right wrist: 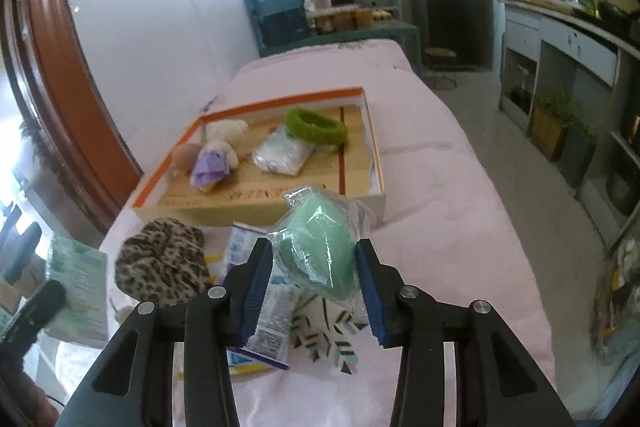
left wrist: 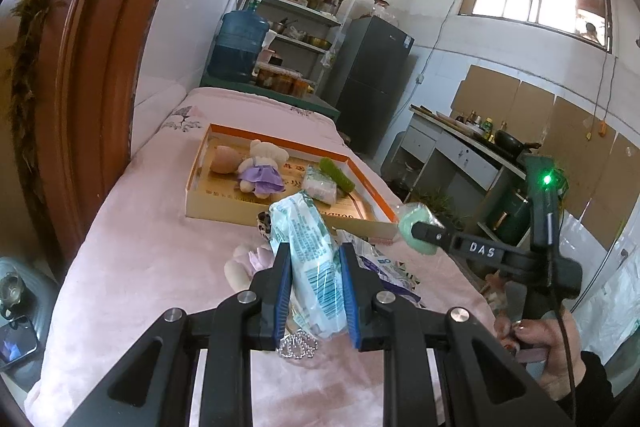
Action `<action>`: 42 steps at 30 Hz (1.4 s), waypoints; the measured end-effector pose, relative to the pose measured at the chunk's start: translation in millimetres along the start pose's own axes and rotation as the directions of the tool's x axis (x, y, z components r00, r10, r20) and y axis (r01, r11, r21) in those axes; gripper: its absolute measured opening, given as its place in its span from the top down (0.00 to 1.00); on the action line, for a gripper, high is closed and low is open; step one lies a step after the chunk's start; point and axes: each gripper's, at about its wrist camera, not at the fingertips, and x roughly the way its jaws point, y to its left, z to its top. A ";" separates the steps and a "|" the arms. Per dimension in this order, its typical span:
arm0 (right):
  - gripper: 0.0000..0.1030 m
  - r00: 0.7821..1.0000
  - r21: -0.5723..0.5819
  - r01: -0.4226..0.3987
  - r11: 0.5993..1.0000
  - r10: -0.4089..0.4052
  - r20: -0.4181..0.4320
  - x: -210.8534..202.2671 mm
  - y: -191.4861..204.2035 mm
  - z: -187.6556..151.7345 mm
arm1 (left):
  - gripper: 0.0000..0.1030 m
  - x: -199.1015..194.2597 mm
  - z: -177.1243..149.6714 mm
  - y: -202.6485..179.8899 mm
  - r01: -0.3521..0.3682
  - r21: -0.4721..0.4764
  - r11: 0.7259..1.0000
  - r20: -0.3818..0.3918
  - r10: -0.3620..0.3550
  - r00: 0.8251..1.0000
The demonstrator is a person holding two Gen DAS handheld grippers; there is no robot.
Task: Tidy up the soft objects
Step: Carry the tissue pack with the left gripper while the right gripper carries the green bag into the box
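With the left gripper point(left wrist: 314, 291) clamped on a white-and-teal wrapped tissue pack point(left wrist: 310, 259) and the right gripper point(right wrist: 316, 283) half-closed on a green plastic-wrapped sponge point(right wrist: 322, 247), both near the orange-rimmed cardboard tray point(right wrist: 256, 99), transfer is under way; next, release inside the tray.

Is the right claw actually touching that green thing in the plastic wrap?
Touching. The right wrist view shows the right gripper pads pressing both sides of the wrapped green sponge, lifted off the bed.
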 end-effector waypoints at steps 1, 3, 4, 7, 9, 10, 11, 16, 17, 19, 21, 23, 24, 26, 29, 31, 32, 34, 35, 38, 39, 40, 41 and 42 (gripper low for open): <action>0.57 1.000 -0.005 -0.003 1.000 0.003 0.005 -1.6 2.1 2.5 | 0.77 0.2 0.4 0.3 0.001 -0.002 1.000 0.002 -0.001 1.000; 0.57 1.000 -0.019 -0.008 1.000 0.008 0.016 -4.9 7.0 7.2 | 0.77 0.7 2.3 1.7 0.000 -0.005 1.000 0.004 0.000 1.000; 0.57 1.000 -0.024 -0.010 1.000 0.011 0.020 -6.2 9.1 8.9 | 0.77 0.7 3.6 2.0 -0.001 -0.005 1.000 0.008 0.002 1.000; 0.57 0.999 -0.042 -0.017 0.999 0.018 0.030 -9.1 15.4 14.0 | 0.77 1.6 8.1 3.7 -0.002 -0.009 1.000 0.013 0.003 1.000; 0.57 0.999 -0.050 -0.021 0.999 0.023 0.036 -10.6 19.0 16.8 | 0.77 2.5 11.5 4.9 -0.004 -0.010 1.000 0.016 0.005 1.000; 0.57 0.999 -0.054 -0.023 0.998 0.025 0.038 -11.5 20.7 18.2 | 0.77 3.1 13.8 4.6 -0.005 -0.008 1.000 0.017 0.005 1.000; 0.57 0.999 -0.057 -0.024 0.998 0.026 0.040 -12.1 22.5 19.8 | 0.77 3.6 15.6 4.7 -0.006 -0.005 1.000 0.018 0.006 1.000; 0.57 0.998 -0.066 -0.031 0.997 0.034 0.046 -15.0 28.2 26.0 | 0.77 9.3 28.4 2.1 -0.025 0.020 0.999 0.022 0.025 0.999; 0.57 0.998 -0.067 -0.033 0.997 0.036 0.048 -15.4 29.2 27.9 | 0.77 9.9 29.8 1.2 -0.029 0.024 0.999 0.022 0.028 0.999; 0.57 0.998 -0.070 -0.036 0.997 0.040 0.054 -16.0 30.0 31.3 | 0.77 13.1 34.9 1.2 -0.031 0.028 0.999 0.023 0.030 0.999; 0.57 0.997 -0.074 -0.039 0.997 0.044 0.059 -16.0 30.8 35.1 | 0.77 17.9 41.1 2.6 -0.040 0.031 0.999 0.025 0.039 0.999; 0.57 0.997 -0.080 -0.042 0.996 0.047 0.063 -15.3 32.0 38.8 | 0.77 23.1 46.1 4.8 -0.046 0.029 0.999 0.022 0.045 0.999; 0.57 0.997 -0.083 -0.043 0.996 0.048 0.064 -15.1 32.3 39.9 | 0.77 26.1 49.4 6.1 -0.051 0.030 0.998 0.019 0.051 0.999; 0.57 0.996 -0.091 -0.047 0.995 0.053 0.068 -14.6 34.2 43.2 | 0.77 32.8 56.3 6.5 -0.066 0.036 0.997 0.017 0.066 0.998; 0.57 0.995 -0.100 -0.056 0.993 0.063 0.073 -12.8 37.6 48.1 | 0.77 44.0 66.2 6.6 -0.091 0.053 0.994 0.009 0.091 0.996; 0.57 0.995 -0.104 -0.060 0.993 0.068 0.076 -11.4 40.0 51.0 | 0.77 53.0 72.9 7.8 -0.099 0.055 0.994 0.003 0.099 0.995; 0.57 0.994 -0.105 -0.063 0.993 0.071 0.078 -10.6 41.4 52.5 | 0.77 56.2 75.7 8.2 -0.103 0.057 0.993 0.000 0.103 0.995; 0.57 0.994 -0.108 -0.066 0.992 0.075 0.080 -9.4 43.3 55.0 | 0.77 61.4 79.9 9.5 -0.110 0.059 0.992 -0.005 0.110 0.994; 0.57 0.994 -0.109 -0.068 0.992 0.077 0.081 -8.3 44.4 56.6 | 0.77 65.7 83.0 9.5 -0.118 0.063 0.991 -0.009 0.119 0.993; 0.57 0.993 -0.111 -0.071 0.991 0.080 0.086 -5.8 46.6 61.4 | 0.77 77.4 90.1 8.9 -0.154 0.086 0.984 -0.020 0.156 0.988; 0.57 0.993 -0.112 -0.071 0.991 0.081 0.086 -4.4 47.4 63.5 | 0.77 80.8 92.3 9.4 -0.165 0.092 0.982 -0.025 0.168 0.985; 0.57 0.993 -0.113 -0.071 0.991 0.081 0.086 -2.2 48.3 65.3 | 0.77 86.6 95.1 9.6 -0.184 0.101 0.978 -0.034 0.188 0.982; 0.57 0.993 -0.114 -0.070 0.991 0.080 0.085 0.2 49.6 67.3 | 0.77 90.9 97.3 10.0 -0.194 0.106 0.975 -0.039 0.199 0.979; 0.57 0.993 -0.115 -0.069 0.991 0.079 0.085 2.6 49.9 68.5 | 0.77 94.1 99.4 10.3 -0.204 0.111 0.973 -0.043 0.209 0.977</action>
